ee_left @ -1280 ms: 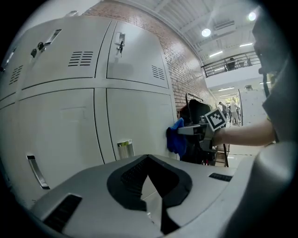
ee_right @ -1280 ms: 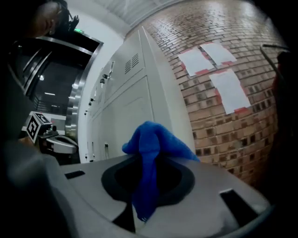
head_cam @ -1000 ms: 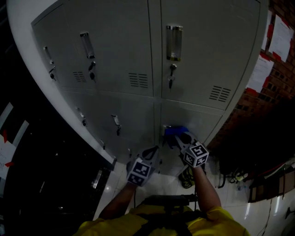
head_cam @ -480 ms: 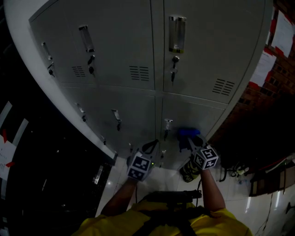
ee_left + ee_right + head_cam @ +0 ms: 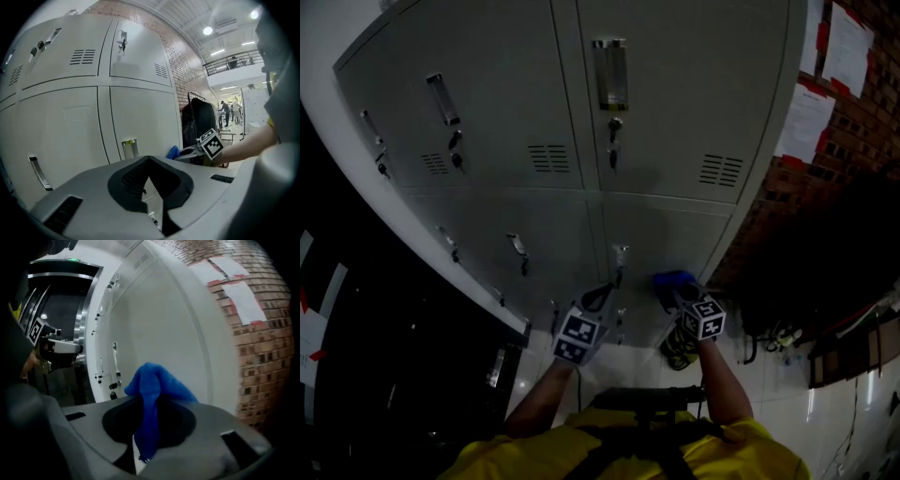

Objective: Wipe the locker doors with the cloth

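Sliding cloth (image 5: 671, 278) rightward off handle (image 5: 621, 255), clamped in right gripper (image 5: 150, 425) (lower locker door (image 5: 675, 234) likely mid-wipe); keeping left gripper (image 5: 601, 295) closed, empty.

— Where did the head camera look from?
— I had it high, facing steeply down the lockers (image 5: 581, 122). Both gripper cameras sat low, close to the lower doors (image 5: 661, 234), which all three views shared

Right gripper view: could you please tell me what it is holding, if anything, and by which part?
The right gripper is shut on the blue cloth, pinching a bunched fold; one end hangs below the jaws.
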`<state>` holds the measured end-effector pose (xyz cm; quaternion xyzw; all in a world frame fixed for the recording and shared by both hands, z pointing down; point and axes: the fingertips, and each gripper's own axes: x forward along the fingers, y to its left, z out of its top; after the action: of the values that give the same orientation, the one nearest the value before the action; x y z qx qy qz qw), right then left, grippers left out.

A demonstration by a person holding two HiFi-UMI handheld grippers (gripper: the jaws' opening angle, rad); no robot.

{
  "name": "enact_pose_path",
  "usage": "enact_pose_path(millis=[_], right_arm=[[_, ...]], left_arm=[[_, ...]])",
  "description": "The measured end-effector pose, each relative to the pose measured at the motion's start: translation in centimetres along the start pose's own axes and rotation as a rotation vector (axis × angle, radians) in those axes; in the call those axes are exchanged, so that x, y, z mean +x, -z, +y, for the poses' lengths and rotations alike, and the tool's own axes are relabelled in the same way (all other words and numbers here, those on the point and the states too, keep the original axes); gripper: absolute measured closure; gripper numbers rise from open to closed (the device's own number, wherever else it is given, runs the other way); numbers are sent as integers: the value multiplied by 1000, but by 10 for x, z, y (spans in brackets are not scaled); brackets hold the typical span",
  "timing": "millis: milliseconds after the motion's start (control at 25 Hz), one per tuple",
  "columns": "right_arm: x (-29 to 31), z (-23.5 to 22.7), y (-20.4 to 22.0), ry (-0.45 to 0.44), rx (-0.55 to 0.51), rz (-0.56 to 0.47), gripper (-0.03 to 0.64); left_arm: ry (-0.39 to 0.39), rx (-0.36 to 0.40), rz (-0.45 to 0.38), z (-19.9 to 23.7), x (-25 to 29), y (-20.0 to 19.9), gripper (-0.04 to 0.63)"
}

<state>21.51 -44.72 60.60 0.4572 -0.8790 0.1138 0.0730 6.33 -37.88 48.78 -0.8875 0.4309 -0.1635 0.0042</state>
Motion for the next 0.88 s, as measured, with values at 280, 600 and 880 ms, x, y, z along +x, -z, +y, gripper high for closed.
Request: enact_pose_path(millis=[280,600,880], right_arm=[[77,96,-14,-113,22,-12,551],[-27,-36,23,162,87,14,551],[-19,-47,55,119,142,44,551]], left_arm=[[-79,6,76,20,-17,26,603],[-58,-42,106,19,-12,49,603],[-31,-49,74,10,-3,48,603]])
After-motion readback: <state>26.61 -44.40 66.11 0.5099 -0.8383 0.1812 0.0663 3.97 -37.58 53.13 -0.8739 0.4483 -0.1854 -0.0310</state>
